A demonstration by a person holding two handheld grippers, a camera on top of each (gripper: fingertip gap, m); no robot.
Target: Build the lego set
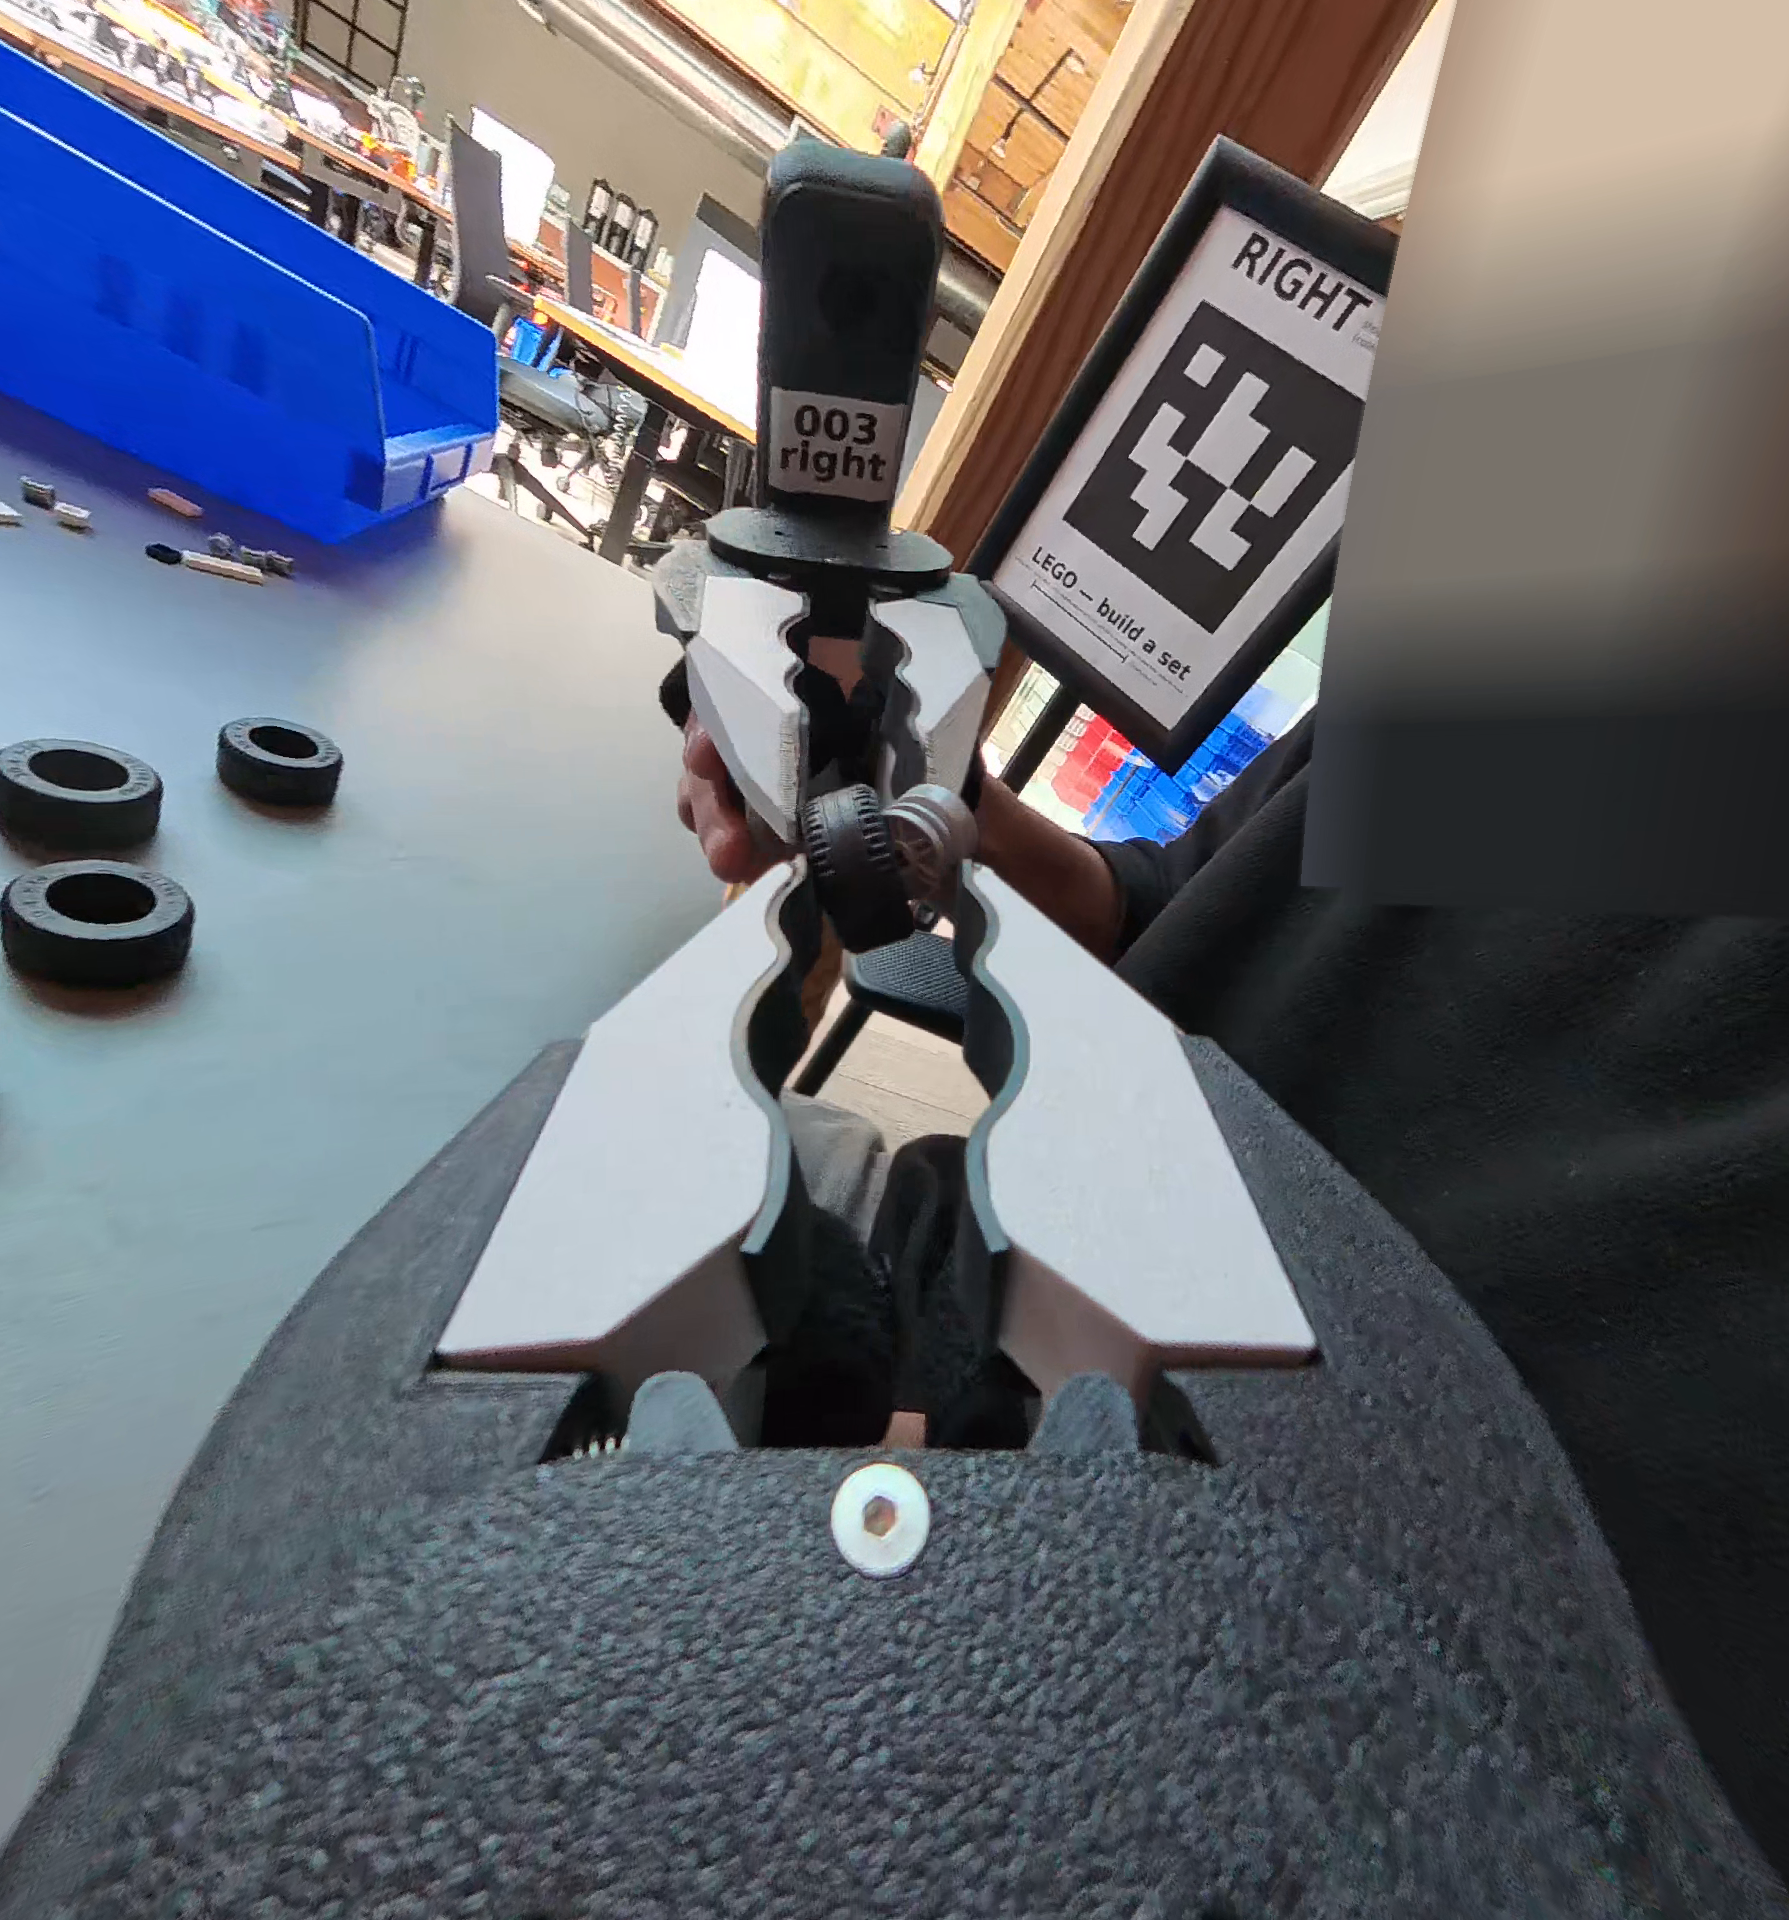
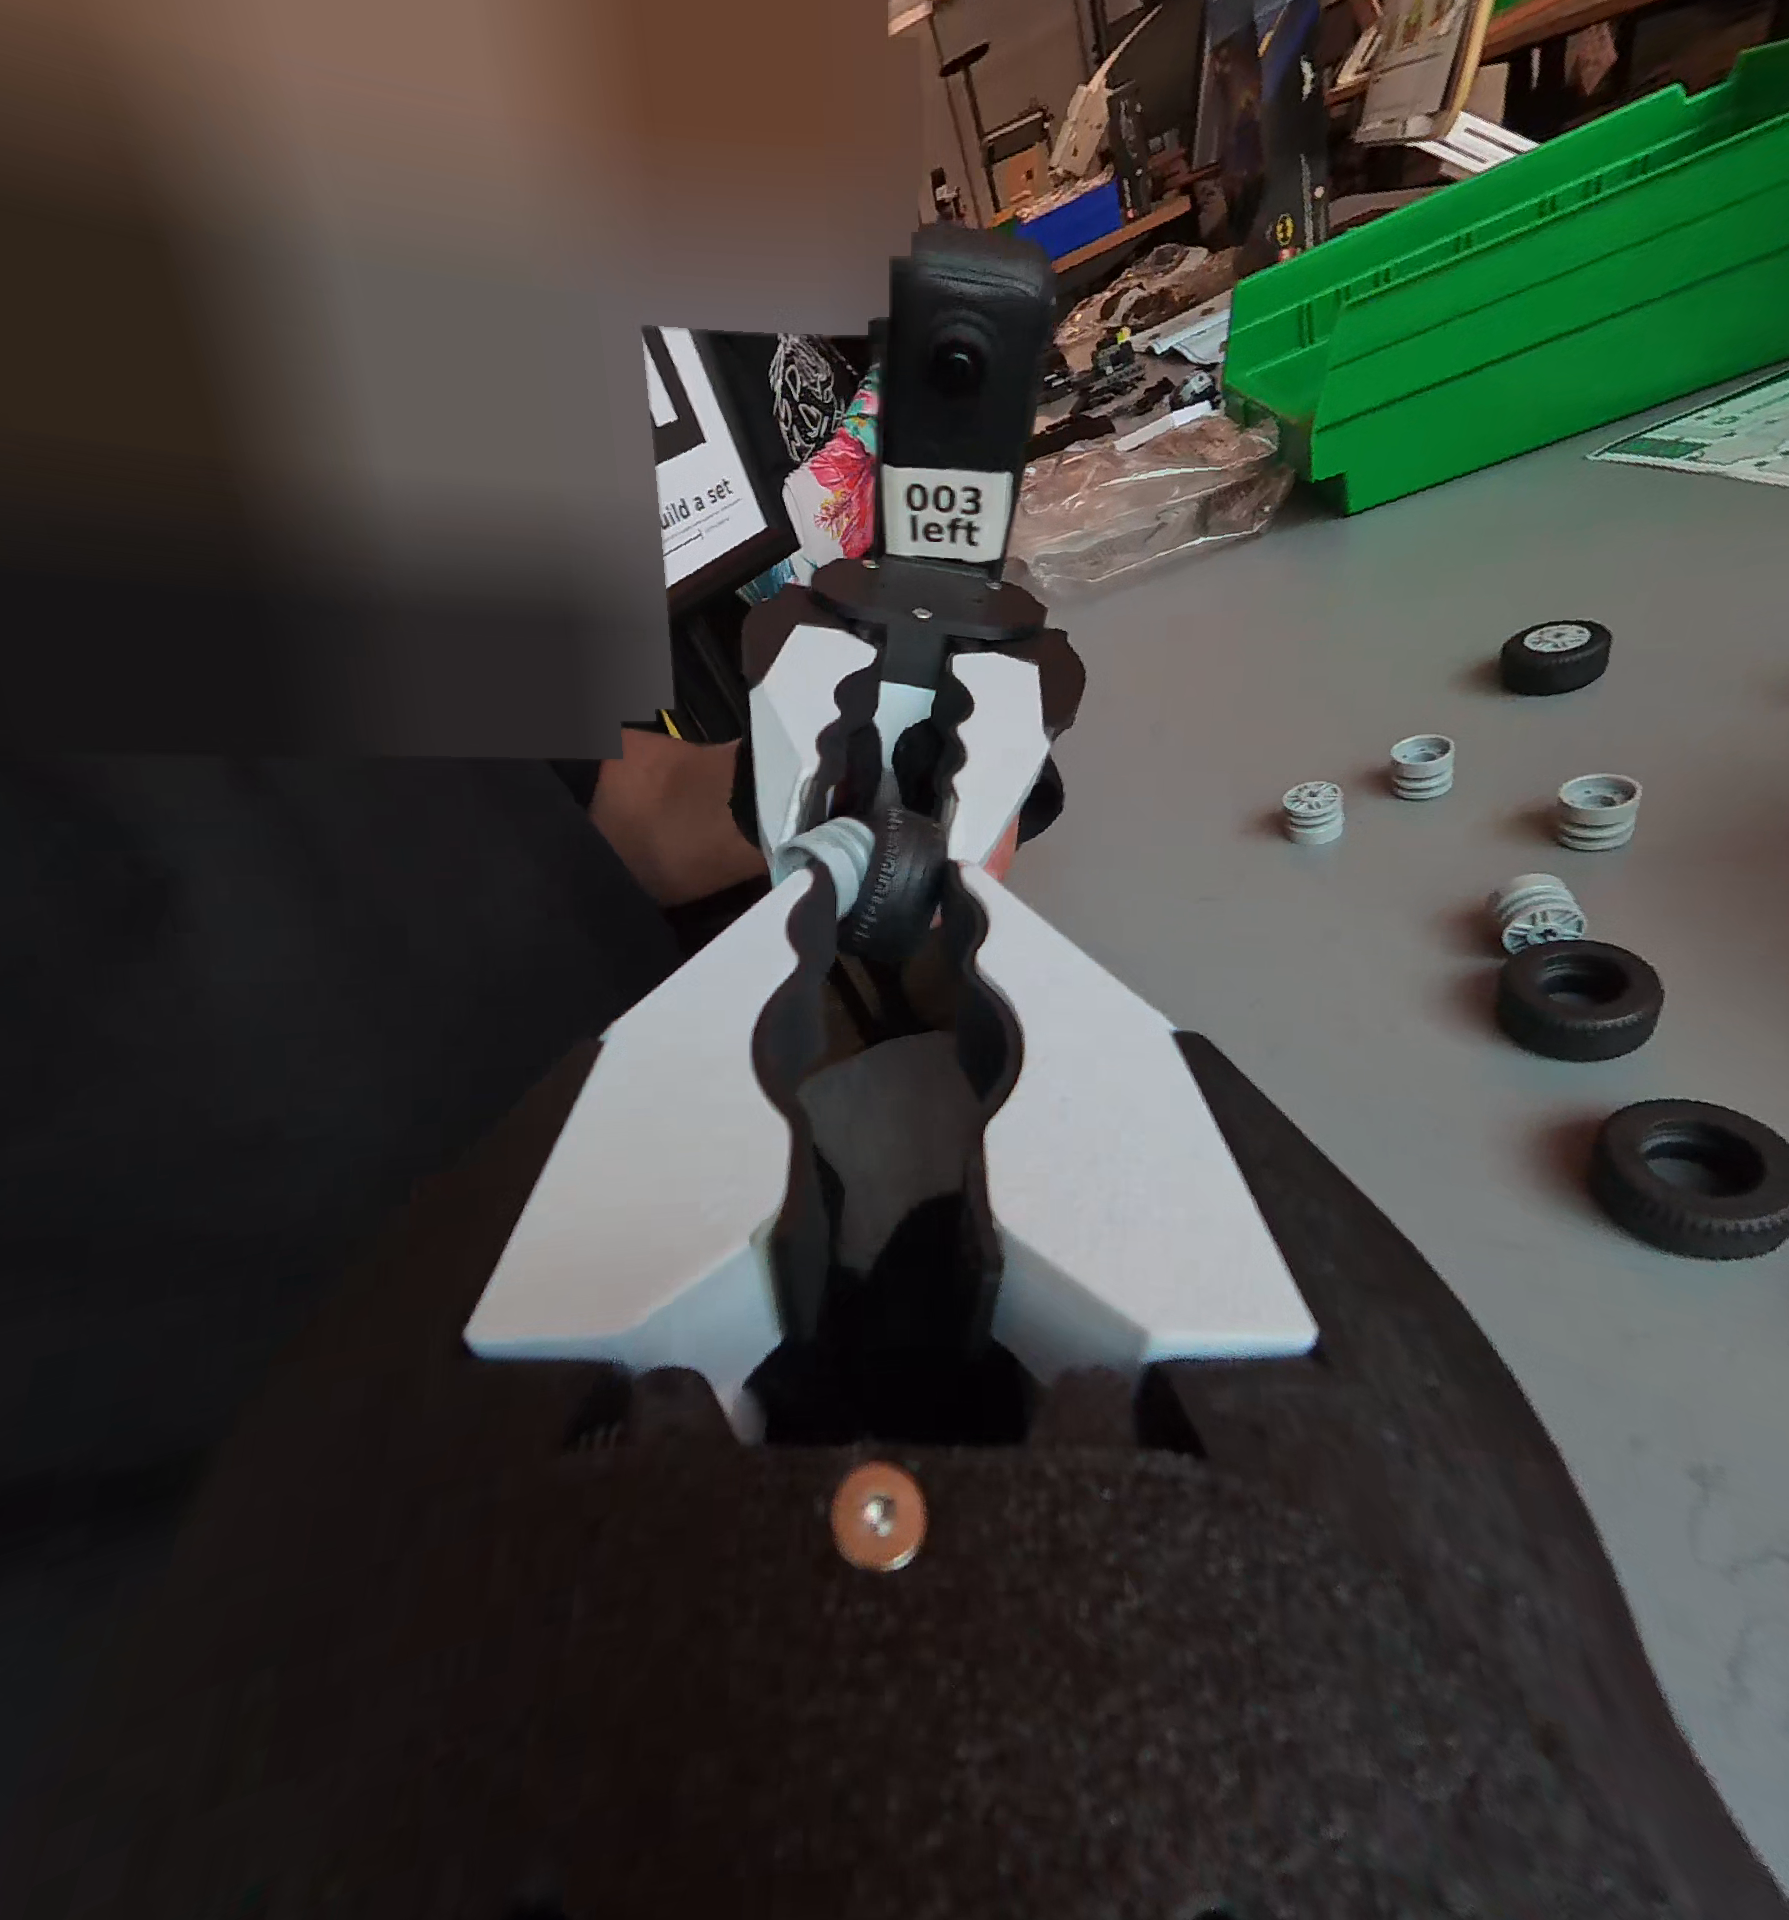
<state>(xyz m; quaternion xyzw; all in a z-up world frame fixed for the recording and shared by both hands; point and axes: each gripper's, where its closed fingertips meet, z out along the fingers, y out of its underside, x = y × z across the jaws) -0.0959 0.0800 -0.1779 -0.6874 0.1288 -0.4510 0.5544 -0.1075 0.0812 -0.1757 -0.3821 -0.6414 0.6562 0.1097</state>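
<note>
A black tire (image 1: 854,873) and a grey wheel rim (image 1: 934,826) are held together in the air between my two grippers, which face each other tip to tip. The rim sits partly in the tire's side. My left gripper (image 1: 885,873) is shut on the tire. My right gripper (image 1: 869,805) is shut on the rim. In the right wrist view the right gripper (image 2: 888,888) has the rim (image 2: 822,847) at its left fingertip and the tire (image 2: 895,888) between its tips, with the left gripper (image 2: 885,821) just beyond. How deep the rim sits is hidden.
Loose tires (image 1: 74,795) lie on the grey table (image 1: 402,831) before a blue bin (image 1: 194,343), with small pieces (image 1: 215,561). Right view: grey rims (image 2: 1422,767), tires (image 2: 1579,1000), a built wheel (image 2: 1555,657), a green bin (image 2: 1492,332). A framed sign (image 1: 1202,447) stands near. Only a small space, under 4 cm, lies between the two pairs of fingers.
</note>
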